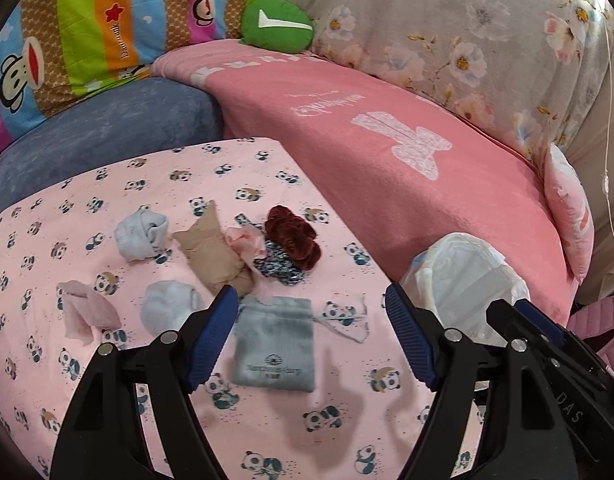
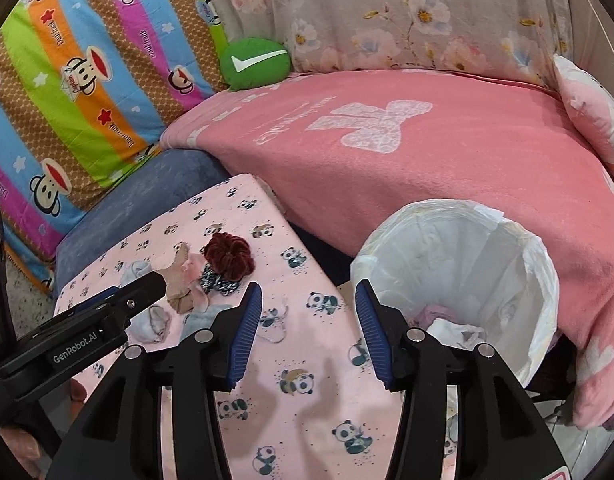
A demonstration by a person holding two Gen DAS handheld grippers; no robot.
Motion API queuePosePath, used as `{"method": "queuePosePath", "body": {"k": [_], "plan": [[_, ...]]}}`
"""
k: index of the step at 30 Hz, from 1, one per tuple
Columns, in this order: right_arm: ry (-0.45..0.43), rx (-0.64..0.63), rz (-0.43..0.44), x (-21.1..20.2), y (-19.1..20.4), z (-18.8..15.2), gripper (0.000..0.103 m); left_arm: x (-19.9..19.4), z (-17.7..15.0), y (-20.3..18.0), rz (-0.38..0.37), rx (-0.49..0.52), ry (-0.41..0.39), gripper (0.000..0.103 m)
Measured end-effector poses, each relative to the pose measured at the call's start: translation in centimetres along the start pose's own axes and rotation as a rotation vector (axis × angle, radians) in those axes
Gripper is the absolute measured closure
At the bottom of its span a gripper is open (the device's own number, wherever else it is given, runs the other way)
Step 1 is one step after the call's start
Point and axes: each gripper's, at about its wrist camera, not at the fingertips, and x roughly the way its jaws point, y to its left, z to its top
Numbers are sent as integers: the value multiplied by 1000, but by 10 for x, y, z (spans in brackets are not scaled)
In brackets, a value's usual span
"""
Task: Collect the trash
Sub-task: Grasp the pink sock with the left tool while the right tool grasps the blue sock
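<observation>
Small scraps lie on the panda-print cloth [image 1: 47, 240]: a grey drawstring pouch [image 1: 273, 344], a tan paper wad [image 1: 211, 252], pale blue tissue [image 1: 141, 236], pink tissue [image 1: 87, 312], a dark red scrunchie [image 1: 293, 240] and a loose thread [image 1: 347, 322]. My left gripper [image 1: 311, 296] hangs open just above the pouch, touching nothing. Over the cloth's right edge my right gripper [image 2: 309, 287] is open and empty. To its right stands the white-lined bin [image 2: 519, 248], with crumpled tissue [image 2: 455, 326] at the bottom.
A pink blanket [image 2: 427, 184] covers the sofa seat behind the cloth and the bin. A striped monkey-print cushion [image 2: 87, 80], a green pillow [image 2: 259, 62] and a floral cover [image 2: 387, 20] line the back. The blue sofa arm [image 1: 107, 136] is at the far left.
</observation>
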Motion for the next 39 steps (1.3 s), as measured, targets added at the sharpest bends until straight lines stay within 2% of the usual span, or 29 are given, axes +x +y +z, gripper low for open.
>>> {"method": "queuePosePath", "body": {"k": [11,19,30,32,34,36,39], "plan": [[62,-90,49,20,64,-18,49,-6,-14,93,148,-141,11,31],[84,-135,60,35,102,-27,49,1,-20,146,244,-179,48,31],[145,-176,100,68,142,-33,49,8,-33,180,246,-253,84,30],[155,-179,105,74,146,-34,49,10,-33,184,242,-267,91,23],[169,-184,108,83,154,-35,49,11,-33,189,238,-281,90,22],[179,-186,110,90,160,-36,44,14,-32,193,231,-288,97,22],[202,-188,120,102,169,-38,43,19,-30,198,218,-309,105,22]]}}
